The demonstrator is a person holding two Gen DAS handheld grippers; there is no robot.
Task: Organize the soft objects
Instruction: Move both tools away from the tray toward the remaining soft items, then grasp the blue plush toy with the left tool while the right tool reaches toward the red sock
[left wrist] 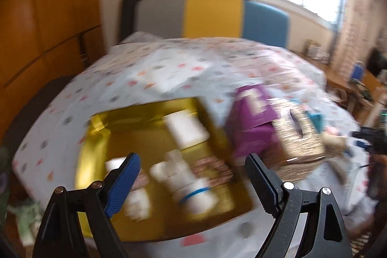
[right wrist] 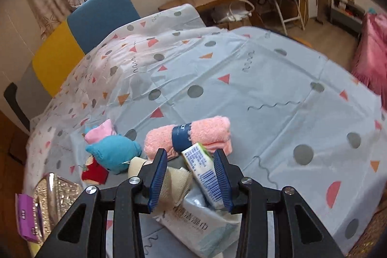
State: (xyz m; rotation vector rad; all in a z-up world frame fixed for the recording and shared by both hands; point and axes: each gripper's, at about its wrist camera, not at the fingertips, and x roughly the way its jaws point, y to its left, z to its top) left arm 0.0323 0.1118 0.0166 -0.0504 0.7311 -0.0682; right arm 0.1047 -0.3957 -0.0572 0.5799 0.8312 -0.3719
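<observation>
Gripping a small white packet (right wrist: 205, 173) with a barcode, the right gripper (right wrist: 191, 175) is pressing its blue pads against the packet's two long sides, while the packet is standing tilted above a larger white tissue pack (right wrist: 200, 229) lying on the bed (right wrist: 278, 79) near its front edge. Just beyond the fingers, a pink rolled towel (right wrist: 205, 134) with a dark blue band is lying on the patterned sheet, touching the packet's far end as seen from the right wrist. Beside the left finger a cream cloth (right wrist: 174, 180) is lying, and further left a blue plush toy (right wrist: 113, 154) is resting against a pink soft item (right wrist: 101, 131) and a small red one (right wrist: 94, 173). Toward the bed's left front corner a woven glittery box (right wrist: 55, 200) and a purple box (right wrist: 25, 219) are sitting side by side.

The left gripper (left wrist: 191, 175) is standing with its jaws wide apart and nothing between them, hovering over a yellow tray (left wrist: 217, 137) near the bed's front edge. Blurred white items (left wrist: 186, 127), one with a blue band (left wrist: 196, 195), are lying inside the tray. To the tray's right the purple box (left wrist: 251, 117) and the glittery box (left wrist: 300, 134) are standing close together
</observation>
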